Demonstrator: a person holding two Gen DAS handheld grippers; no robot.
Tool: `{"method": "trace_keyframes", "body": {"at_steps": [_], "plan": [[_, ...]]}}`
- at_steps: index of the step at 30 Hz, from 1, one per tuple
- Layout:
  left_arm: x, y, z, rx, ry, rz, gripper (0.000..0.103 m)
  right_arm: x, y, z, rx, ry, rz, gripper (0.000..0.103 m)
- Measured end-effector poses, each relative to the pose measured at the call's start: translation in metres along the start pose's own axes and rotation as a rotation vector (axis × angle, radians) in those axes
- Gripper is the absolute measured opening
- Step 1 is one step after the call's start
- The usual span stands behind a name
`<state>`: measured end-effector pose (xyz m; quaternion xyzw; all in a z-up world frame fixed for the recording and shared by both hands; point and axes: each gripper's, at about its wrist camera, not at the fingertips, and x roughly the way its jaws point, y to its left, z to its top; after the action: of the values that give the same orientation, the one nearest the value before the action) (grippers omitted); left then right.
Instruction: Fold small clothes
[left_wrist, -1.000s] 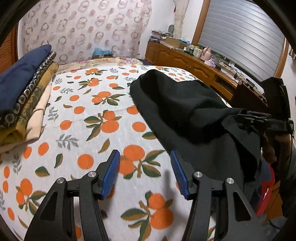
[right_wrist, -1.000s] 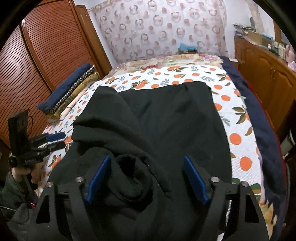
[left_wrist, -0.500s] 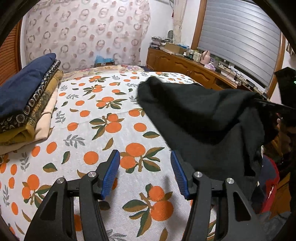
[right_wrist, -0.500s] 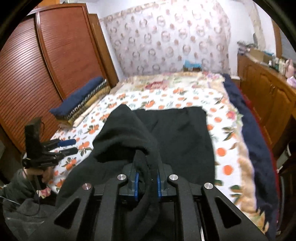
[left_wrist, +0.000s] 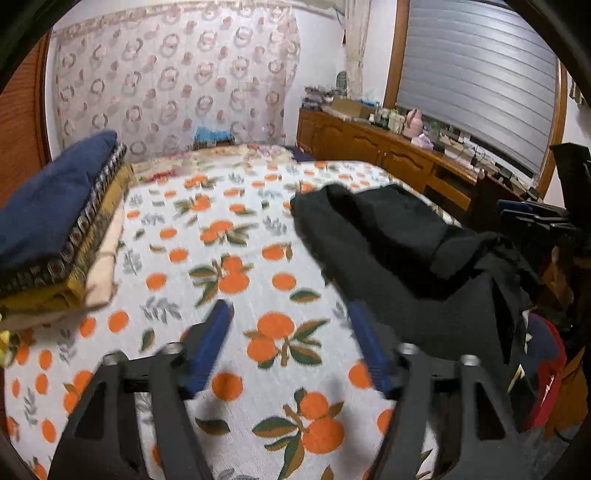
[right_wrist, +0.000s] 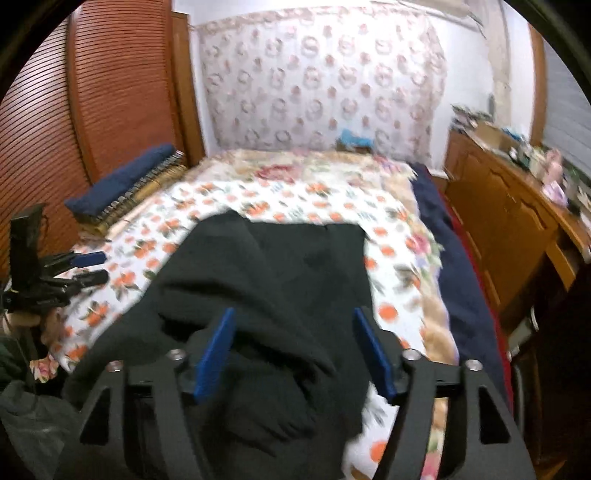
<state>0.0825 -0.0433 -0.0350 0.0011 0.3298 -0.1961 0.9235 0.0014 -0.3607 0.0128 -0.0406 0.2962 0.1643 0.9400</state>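
Note:
A black garment (right_wrist: 295, 258) lies rumpled on the orange-print bedsheet (left_wrist: 184, 236), its near part bunched at the bed's front edge. My right gripper (right_wrist: 293, 317) hovers over that bunched part with its jaws opening. Cloth lies loose between the blue pads (right_wrist: 216, 354), and they do not press on it. In the left wrist view the garment (left_wrist: 388, 251) sits to the right. My left gripper (left_wrist: 290, 310) is over bare sheet, jaws opening, nothing between them. Each gripper also shows in the other's view: right gripper (left_wrist: 535, 218), left gripper (right_wrist: 85, 266).
A stack of folded clothes (left_wrist: 55, 229) with a navy piece on top sits at the bed's left edge. A wooden dresser (left_wrist: 388, 155) with clutter runs along the right wall. A navy blanket (right_wrist: 454, 266) hangs along the bed's right side. A ribbed wardrobe (right_wrist: 110, 92) stands left.
The right gripper, shut on a lifted fold of the black garment half a second ago, has opened and the cloth has sunk back onto the bed. The left jaws stand wider.

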Motion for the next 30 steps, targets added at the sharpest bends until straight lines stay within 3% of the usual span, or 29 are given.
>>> {"method": "trace_keyframes", "body": {"at_steps": [4, 8, 15, 20, 22, 23, 24, 26, 30], "plan": [[-0.011, -0.003, 0.014, 0.008, -0.050, -0.006, 0.086, 0.017, 0.032, 0.016, -0.086, 0.006, 0.048, 0.072], [-0.017, -0.005, 0.021, 0.021, -0.074, 0.012, 0.087, 0.053, 0.060, 0.024, -0.166, 0.073, 0.143, 0.072], [-0.022, -0.006, 0.020, 0.021, -0.088, 0.029, 0.087, 0.112, 0.079, 0.030, -0.211, 0.204, 0.175, 0.071], [-0.024, -0.006, 0.019, 0.018, -0.089, 0.030, 0.087, 0.124, 0.082, 0.031, -0.247, 0.259, 0.155, 0.071], [-0.024, -0.006, 0.018, 0.016, -0.088, 0.030, 0.087, 0.127, 0.084, 0.032, -0.264, 0.257, 0.144, 0.053], [-0.025, -0.006, 0.018, 0.014, -0.089, 0.030, 0.087, 0.125, 0.082, 0.033, -0.266, 0.240, 0.138, 0.027], [-0.026, -0.006, 0.018, 0.012, -0.090, 0.030, 0.087, 0.122, 0.079, 0.035, -0.259, 0.231, 0.136, 0.016], [-0.025, -0.006, 0.018, 0.013, -0.088, 0.030, 0.087, 0.110, 0.069, 0.040, -0.234, 0.193, 0.136, 0.010], [-0.026, -0.006, 0.017, 0.004, -0.089, 0.029, 0.087, 0.087, 0.047, 0.065, -0.206, 0.103, 0.090, 0.009]]}}
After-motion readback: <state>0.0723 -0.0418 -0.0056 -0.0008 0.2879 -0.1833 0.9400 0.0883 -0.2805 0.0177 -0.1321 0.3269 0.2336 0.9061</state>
